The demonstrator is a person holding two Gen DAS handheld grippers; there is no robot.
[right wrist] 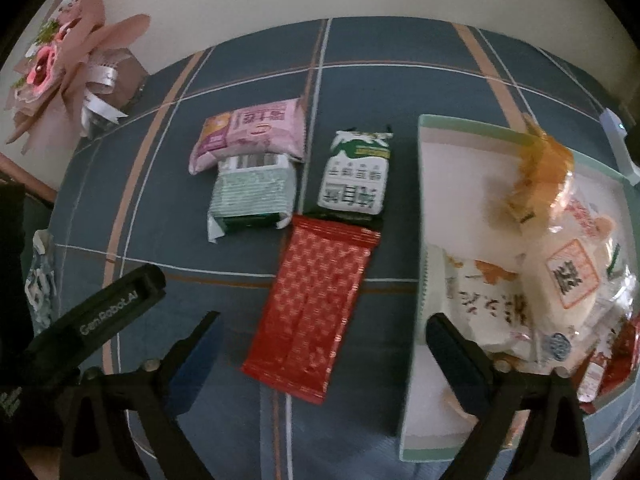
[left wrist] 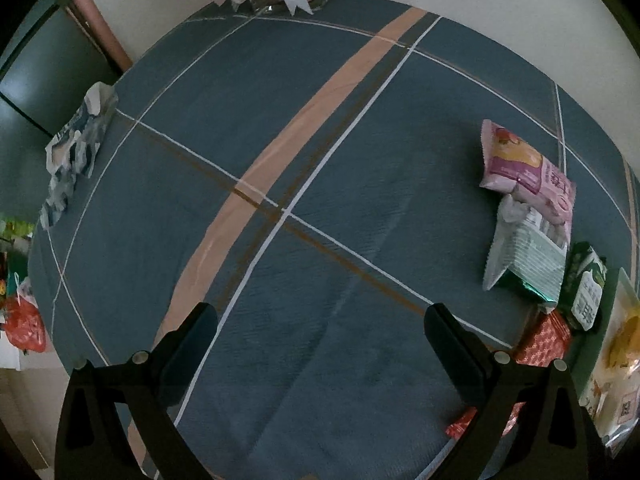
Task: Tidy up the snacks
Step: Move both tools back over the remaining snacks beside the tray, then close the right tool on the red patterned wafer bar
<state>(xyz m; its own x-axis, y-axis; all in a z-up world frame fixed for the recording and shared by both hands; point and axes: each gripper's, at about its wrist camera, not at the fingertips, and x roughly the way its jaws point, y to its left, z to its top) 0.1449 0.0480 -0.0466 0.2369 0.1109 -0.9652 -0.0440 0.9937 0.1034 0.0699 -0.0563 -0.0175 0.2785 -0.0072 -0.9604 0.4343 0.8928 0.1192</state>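
Red foil, crimped at both short ends, forms the flat packet [right wrist: 314, 308] lying on the plaid tablecloth [right wrist: 248, 80], just beside the left wall of the pale green-rimmed tray [right wrist: 420, 220]. Its far end touches the green-and-white pouch [right wrist: 356, 172]. Further toward the left edge of the table, the pink packet [right wrist: 248, 132] is seen overlapping the mint-striped packet [right wrist: 252, 196]. Several clear and white snack bags [right wrist: 560, 272] are already held in the tray, so the four packets on the cloth are judged to be those left to sort.

Right gripper [right wrist: 320, 340]: jaws spread wide, nothing held, the near end of the red packet framed between the fingers. Left gripper [left wrist: 320, 328]: likewise wide open and empty, poised over bare cloth, with the same packets seen near the right edge of its view.

The red packet is judged light, thin and pliant, with a slick film surface. A pinch across its narrow width is suggested, near the crimped near end where the seal is stiffer, since a flat top-down hold may slip. Sagging is to be expected once it is lifted. Contents may be brittle, so a gentle closing force is advised. A wrapped bouquet [right wrist: 52, 68] stands at the far left corner.
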